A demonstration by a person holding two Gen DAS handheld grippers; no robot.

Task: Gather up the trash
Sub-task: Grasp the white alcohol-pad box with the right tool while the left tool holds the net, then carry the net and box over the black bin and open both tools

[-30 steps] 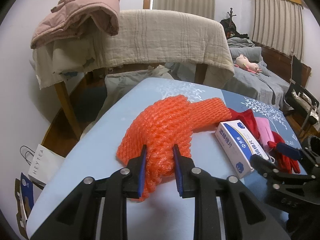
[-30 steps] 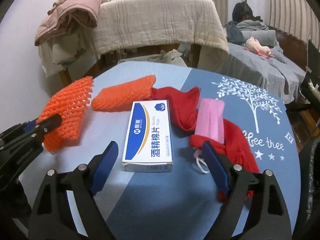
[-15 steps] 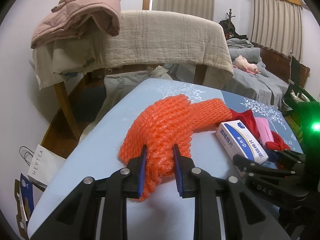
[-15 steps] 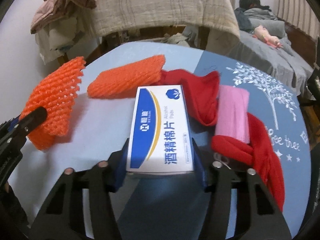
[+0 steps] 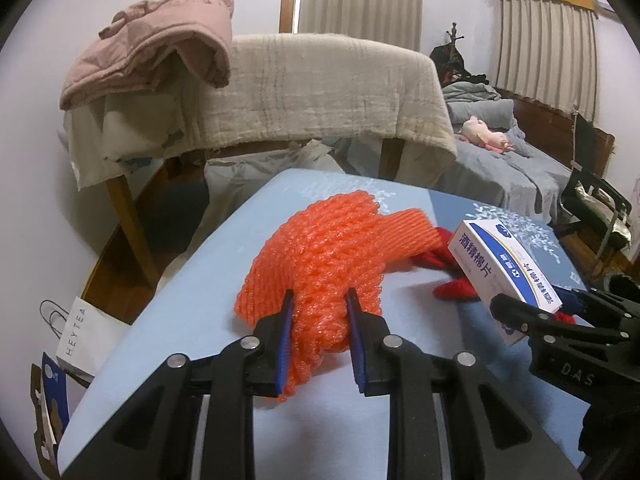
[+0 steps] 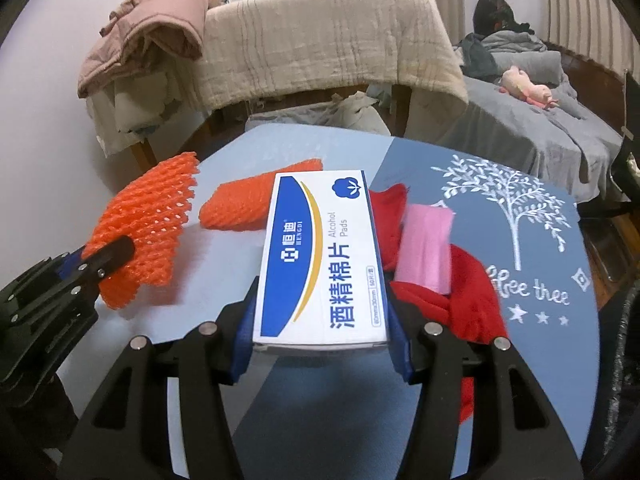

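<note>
My left gripper [image 5: 319, 316] is shut on an orange foam fruit net [image 5: 324, 252], held just above the blue table [image 5: 192, 300]; the net also shows in the right wrist view [image 6: 148, 228]. My right gripper [image 6: 322, 344] is shut on a white and blue alcohol pads box [image 6: 324, 252] and holds it lifted off the table; the box shows in the left wrist view [image 5: 504, 268]. A second orange foam net [image 6: 260, 196] lies flat on the table behind the box.
A red cloth [image 6: 464, 292] with a pink packet [image 6: 428, 248] on it lies on the table at the right. A blanket-draped rack [image 5: 320, 92] and a bed [image 6: 540, 120] stand beyond. A white HEYTEA paper bag [image 5: 80, 336] sits on the floor at left.
My right gripper moved forward around the box, closed on it and lifted it off the table. My left gripper kept its hold on the orange net and barely moved.
</note>
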